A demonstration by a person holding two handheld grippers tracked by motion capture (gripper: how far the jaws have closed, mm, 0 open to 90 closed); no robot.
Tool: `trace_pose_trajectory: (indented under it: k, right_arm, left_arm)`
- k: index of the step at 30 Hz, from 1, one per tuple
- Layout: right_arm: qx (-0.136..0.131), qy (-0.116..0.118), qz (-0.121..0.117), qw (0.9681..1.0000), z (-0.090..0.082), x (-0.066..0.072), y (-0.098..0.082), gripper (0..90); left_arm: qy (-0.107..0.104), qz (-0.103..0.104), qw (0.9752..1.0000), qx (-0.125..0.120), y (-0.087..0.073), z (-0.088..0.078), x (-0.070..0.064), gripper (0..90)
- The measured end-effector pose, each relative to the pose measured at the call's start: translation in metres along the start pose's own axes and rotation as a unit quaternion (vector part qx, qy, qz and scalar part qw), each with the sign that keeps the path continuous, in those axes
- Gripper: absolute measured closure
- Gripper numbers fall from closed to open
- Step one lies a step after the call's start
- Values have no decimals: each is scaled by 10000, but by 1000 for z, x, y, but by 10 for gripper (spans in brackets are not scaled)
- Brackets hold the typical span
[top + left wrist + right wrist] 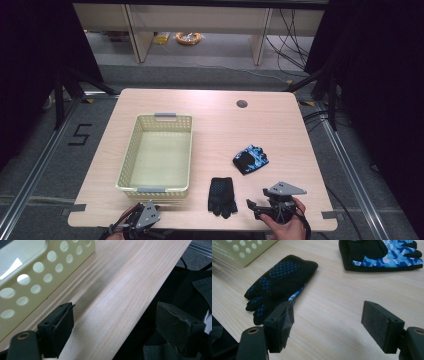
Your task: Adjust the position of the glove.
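Right gripper view: right claw (329,325) wide open, empty, just beside black glove (279,282) lying flat on tabletop (337,295); risk, probably, pads pinching only thin fabric edge, glove slipping before reaching basket (157,150).

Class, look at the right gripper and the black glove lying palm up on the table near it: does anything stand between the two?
Nothing visible does. The right gripper is open at the table's near edge, and only bare table lies between it and the black glove. The camouflage glove lies farther back, off that path.
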State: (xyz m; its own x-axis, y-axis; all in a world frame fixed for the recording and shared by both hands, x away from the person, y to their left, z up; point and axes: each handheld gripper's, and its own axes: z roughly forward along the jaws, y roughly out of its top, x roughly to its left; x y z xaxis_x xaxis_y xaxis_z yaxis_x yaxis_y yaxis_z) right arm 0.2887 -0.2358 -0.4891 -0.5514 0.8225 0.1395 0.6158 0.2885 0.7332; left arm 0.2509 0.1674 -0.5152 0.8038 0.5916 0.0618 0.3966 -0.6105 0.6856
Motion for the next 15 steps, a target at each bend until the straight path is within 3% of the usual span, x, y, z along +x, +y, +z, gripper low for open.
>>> trace_pose_trajectory:
  k: [3, 8, 9, 11, 12, 14, 15]
  right_arm:
    - [-25, -2, -21, 10000, 0, 0, 0, 288]
    - [-33, -41, -20, 10000, 0, 0, 1, 327]
    - [-114, 83, 10, 9999, 0, 0, 1, 352]
    - [-149, 104, 17, 9998, 1, 2, 2, 366]
    - [-116, 186, 253, 9994, 0, 8, 4, 391]
    - [-257, 327, 22, 9991, 2, 6, 6, 414]
    - [-214, 515, 201, 9982, 4, 9, 6, 429]
  left_arm:
    - [-62, -80, 9999, 37, 0, 0, -1, 154]
    - [3, -65, 10000, -14, 0, 0, -1, 153]
    - [1, -68, 10000, -12, 0, 0, -1, 153]
    - [1, -67, 10000, -8, 0, 0, -1, 153]
    - [-17, -67, 10000, -8, 0, 1, -1, 153]
    - [-8, -32, 10000, -7, 1, 1, -1, 153]
    - [11, 2, 10000, 2, 1, 0, 0, 153]
